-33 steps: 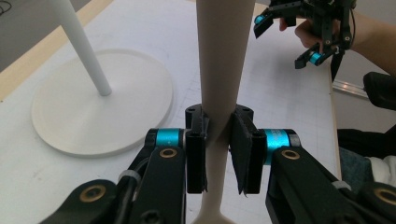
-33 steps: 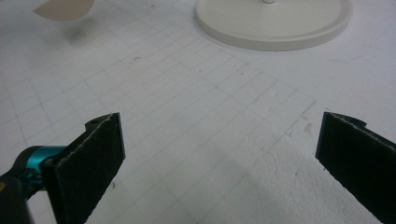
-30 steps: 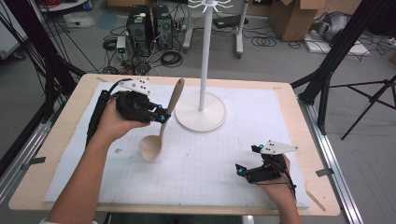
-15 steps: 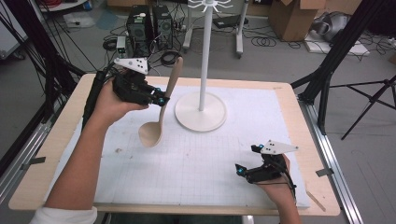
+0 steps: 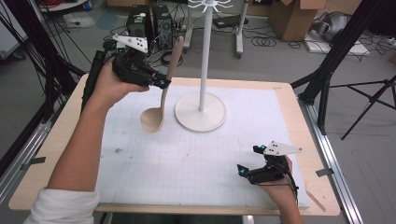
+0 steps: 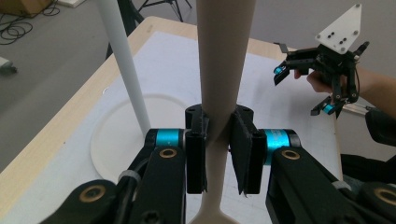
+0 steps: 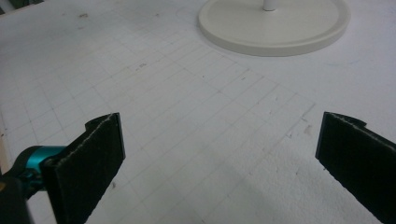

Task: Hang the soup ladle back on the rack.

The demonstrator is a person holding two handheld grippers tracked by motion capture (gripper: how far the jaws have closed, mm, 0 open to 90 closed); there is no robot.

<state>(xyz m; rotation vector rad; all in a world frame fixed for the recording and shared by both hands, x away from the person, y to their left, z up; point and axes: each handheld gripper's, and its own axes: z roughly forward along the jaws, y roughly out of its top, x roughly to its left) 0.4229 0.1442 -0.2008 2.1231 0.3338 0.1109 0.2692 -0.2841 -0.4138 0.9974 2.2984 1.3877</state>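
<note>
Left tongs (image 5: 161,84) clamped on smooth, pale wooden spoon (image 5: 159,105), upper left; right tongs (image 5: 250,161) gaping over gridded foam.

- The left gripper (image 5: 161,84) is raised above the table on an outstretched forearm, jaws clamped tight.
- The right gripper (image 5: 250,161) sits low, jaws spread wide.

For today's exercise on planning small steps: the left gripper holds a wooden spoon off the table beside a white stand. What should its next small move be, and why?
Probably lift a little higher toward the stand's hooked top. The left gripper is shut on the wooden spoon at mid-handle, bowl hanging clear of the white mat, handle end below the hooks. The right gripper rests open on the mat, out of the way.
</note>
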